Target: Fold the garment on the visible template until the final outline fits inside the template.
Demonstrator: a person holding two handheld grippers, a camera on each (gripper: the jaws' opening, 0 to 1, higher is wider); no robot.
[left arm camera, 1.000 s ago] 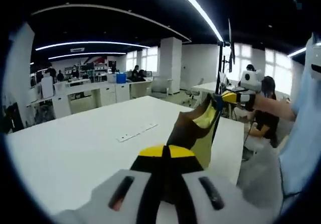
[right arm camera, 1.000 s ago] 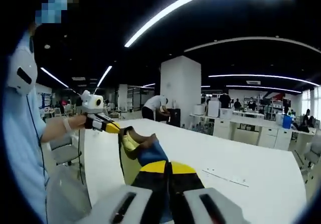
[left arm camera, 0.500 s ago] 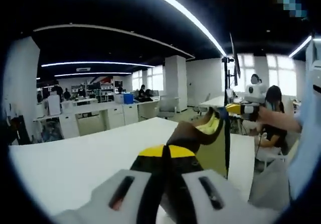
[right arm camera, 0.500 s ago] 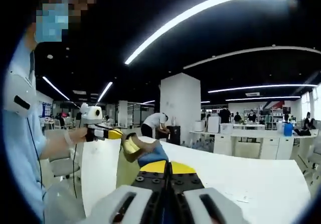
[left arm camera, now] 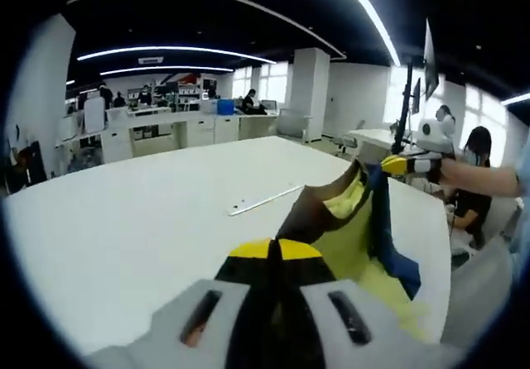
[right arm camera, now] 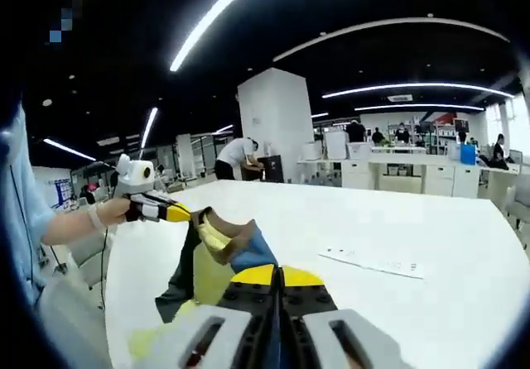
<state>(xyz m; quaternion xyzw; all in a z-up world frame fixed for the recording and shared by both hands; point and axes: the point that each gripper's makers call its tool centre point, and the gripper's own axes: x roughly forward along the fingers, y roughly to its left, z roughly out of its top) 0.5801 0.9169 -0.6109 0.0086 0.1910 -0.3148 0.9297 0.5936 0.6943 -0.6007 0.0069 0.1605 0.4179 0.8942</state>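
Left gripper view has the left gripper (left arm camera: 276,251) at the bottom middle, jaws pinched tight on the garment (left arm camera: 356,237). The brown, yellow and blue cloth stretches to the right gripper (left arm camera: 396,165) at the right, over the white table (left arm camera: 141,220). Right gripper view shows the right gripper (right arm camera: 280,276) squeezing it too.

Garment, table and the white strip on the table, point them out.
garment (left arm camera: 352,237): left gripper view, yellow panel
table (left arm camera: 124,228): left gripper view, bare top
strip (right arm camera: 373,261): right gripper view, its middle
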